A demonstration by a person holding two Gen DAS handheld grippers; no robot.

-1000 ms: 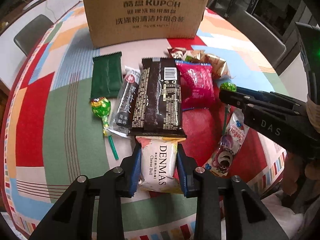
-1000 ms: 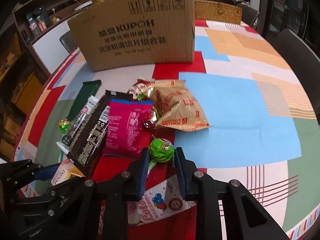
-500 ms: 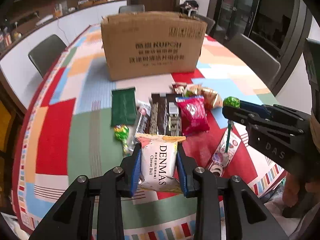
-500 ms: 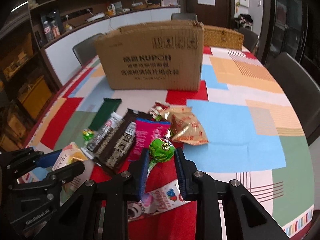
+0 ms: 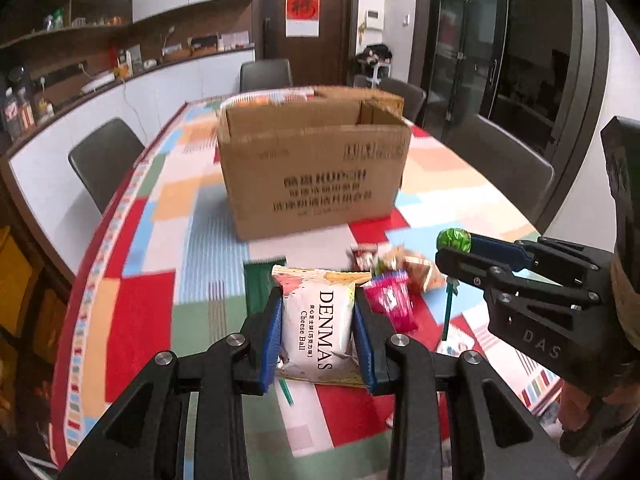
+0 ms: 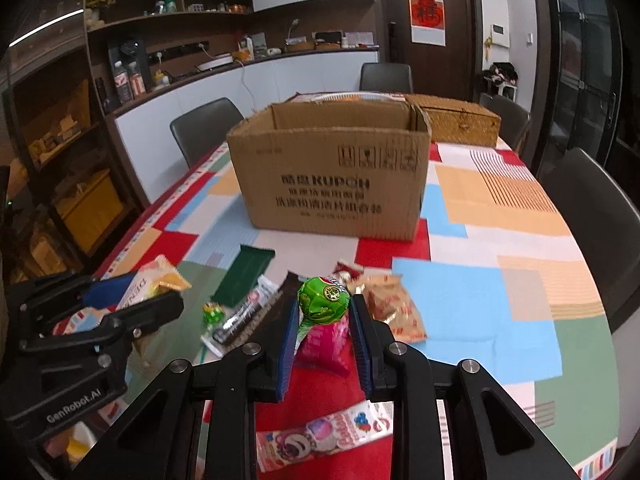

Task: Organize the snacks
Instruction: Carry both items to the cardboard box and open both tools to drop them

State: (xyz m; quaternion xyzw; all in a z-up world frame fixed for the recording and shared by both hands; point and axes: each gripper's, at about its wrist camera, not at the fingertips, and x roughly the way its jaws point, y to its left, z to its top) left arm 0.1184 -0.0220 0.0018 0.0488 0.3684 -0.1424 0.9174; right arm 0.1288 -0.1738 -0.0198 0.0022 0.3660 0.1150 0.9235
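My left gripper (image 5: 318, 332) is shut on a white DENMAS Cheese Ball bag (image 5: 318, 328) and holds it above the table. My right gripper (image 6: 325, 340) is shut on a green lollipop (image 6: 324, 300), also lifted; it shows in the left wrist view (image 5: 454, 240) at the right. An open cardboard box (image 5: 316, 176) stands beyond the snacks, also in the right wrist view (image 6: 332, 184). On the cloth lie a pink bag (image 6: 324, 344), a gold bag (image 6: 394, 308), a dark green packet (image 6: 244, 276), a second green lollipop (image 6: 212, 314) and a pink-and-white packet (image 6: 320, 436).
The table carries a patchwork cloth (image 6: 500, 280). A wicker basket (image 6: 460, 124) sits behind the box. Dark chairs (image 5: 102, 160) stand around the table, one at the right edge (image 6: 596, 208). A counter and shelves run along the left wall.
Both grippers have risen and drawn back from the table with their snacks. The box's open top has come into view.
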